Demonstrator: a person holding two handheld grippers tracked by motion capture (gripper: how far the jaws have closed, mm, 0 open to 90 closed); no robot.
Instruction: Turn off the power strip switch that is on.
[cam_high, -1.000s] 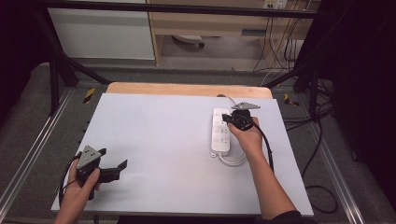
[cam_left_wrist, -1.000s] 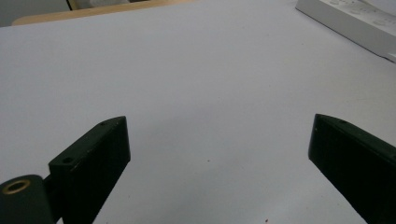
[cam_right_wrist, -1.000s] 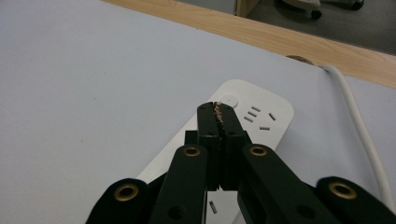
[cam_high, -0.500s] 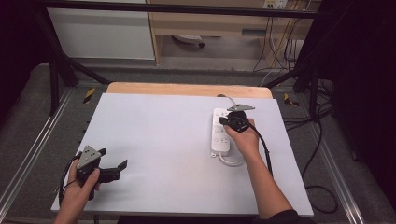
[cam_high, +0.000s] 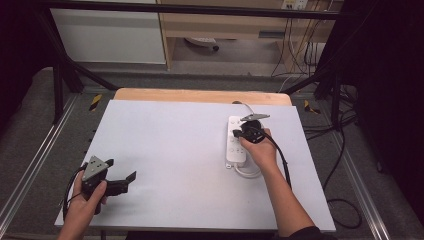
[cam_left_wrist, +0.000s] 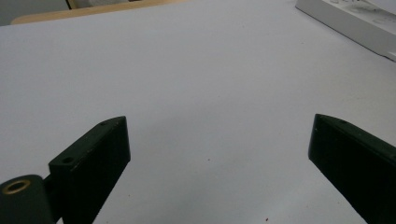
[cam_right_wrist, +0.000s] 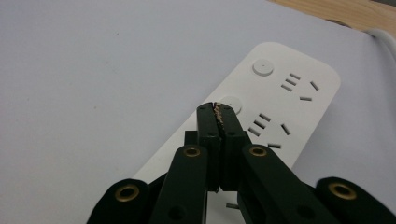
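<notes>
Over power strip (cam_right_wrist: 261, 112): right gripper (cam_right_wrist: 217, 108) closed, empty, perhaps touching button; left gripper (cam_left_wrist: 219, 140) wide open, empty.

Fingers (cam_left_wrist: 93, 158) spread wide over white table (cam_left_wrist: 205, 84); power strip (cam_left_wrist: 355, 23) beyond.

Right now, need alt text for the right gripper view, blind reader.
The right gripper, jaws shut with nothing between them, points its tips at a round button on a white power strip. The strip lies flat on a white table, with a second button and socket slots beyond.
</notes>
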